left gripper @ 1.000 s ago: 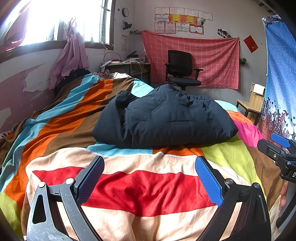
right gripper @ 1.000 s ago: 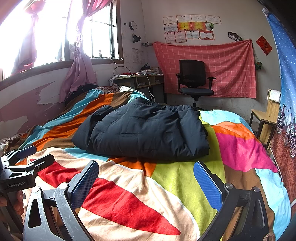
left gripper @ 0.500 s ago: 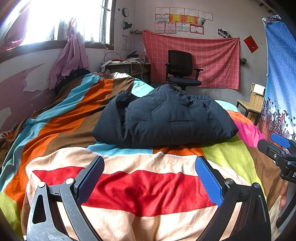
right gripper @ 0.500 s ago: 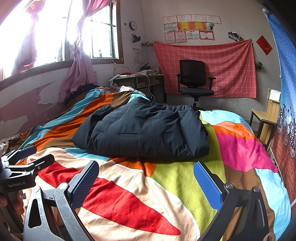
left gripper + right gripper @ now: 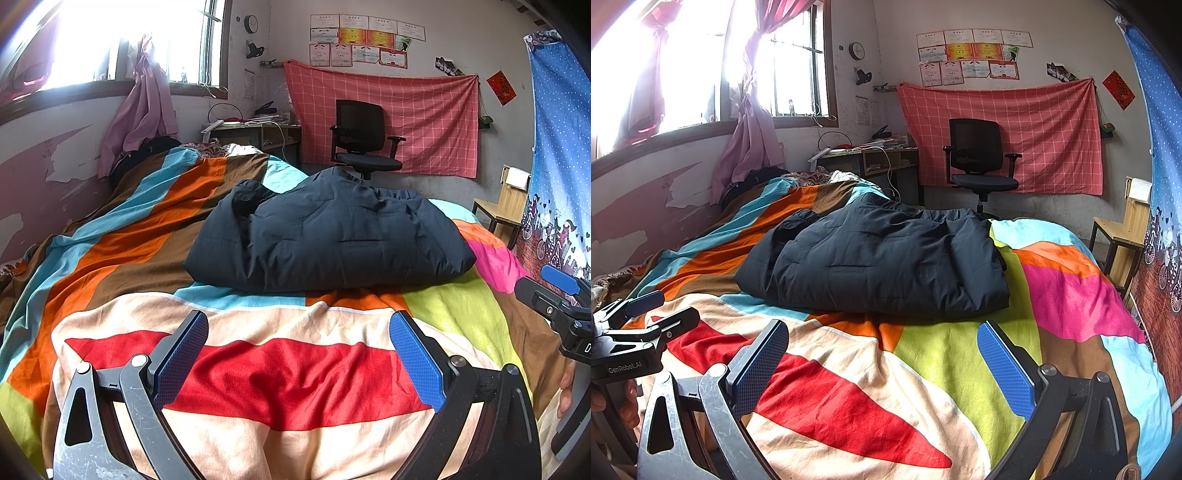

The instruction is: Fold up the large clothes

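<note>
A dark navy padded jacket lies folded into a thick bundle in the middle of the bed; in the right wrist view the jacket sits slightly left of centre. My left gripper is open over the near end of the bed, well short of the jacket, with nothing between its blue pads. My right gripper is open too, also short of the jacket. Each gripper appears at the edge of the other's view: the right gripper at the right, the left gripper at the left.
The bed carries a bright multicoloured striped cover. A black office chair and a desk stand beyond the bed. A wooden chair is at the right by a blue curtain. The left wall has a window.
</note>
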Demonstrator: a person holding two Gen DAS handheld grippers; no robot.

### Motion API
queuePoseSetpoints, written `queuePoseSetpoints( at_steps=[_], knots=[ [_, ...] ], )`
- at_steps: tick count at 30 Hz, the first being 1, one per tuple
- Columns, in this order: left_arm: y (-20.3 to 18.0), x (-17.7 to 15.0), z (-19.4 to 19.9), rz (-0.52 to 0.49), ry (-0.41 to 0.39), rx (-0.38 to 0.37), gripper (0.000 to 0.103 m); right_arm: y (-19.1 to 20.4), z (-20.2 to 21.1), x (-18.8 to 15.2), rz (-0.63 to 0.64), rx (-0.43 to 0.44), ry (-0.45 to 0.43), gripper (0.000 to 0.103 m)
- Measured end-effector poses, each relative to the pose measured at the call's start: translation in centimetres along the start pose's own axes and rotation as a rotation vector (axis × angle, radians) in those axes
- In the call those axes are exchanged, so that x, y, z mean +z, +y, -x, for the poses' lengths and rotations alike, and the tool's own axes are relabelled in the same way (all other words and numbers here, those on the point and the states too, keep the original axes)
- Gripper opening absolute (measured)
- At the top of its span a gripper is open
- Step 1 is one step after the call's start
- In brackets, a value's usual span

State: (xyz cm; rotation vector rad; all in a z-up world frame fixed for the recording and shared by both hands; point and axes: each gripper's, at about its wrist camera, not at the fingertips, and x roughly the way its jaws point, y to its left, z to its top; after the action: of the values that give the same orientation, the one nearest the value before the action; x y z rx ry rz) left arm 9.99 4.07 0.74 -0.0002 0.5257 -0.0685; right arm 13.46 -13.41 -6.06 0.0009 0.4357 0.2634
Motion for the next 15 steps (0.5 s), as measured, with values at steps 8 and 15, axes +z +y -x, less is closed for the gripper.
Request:
queuePoseSetpoints(
  at_steps=[8,15],
  knots=[
    [0.27,-0.27,0.18,0.020,-0.005,0.024,0.096,-0.03,-0.05,0.01,-0.001,0.000,0.001,0.103],
    [0.81,-0.54,-0.10,0.037,0.005,0.067,0.096,0.01,-0.06,0.01,-0.001,0.000,0.001,0.103]
  ],
)
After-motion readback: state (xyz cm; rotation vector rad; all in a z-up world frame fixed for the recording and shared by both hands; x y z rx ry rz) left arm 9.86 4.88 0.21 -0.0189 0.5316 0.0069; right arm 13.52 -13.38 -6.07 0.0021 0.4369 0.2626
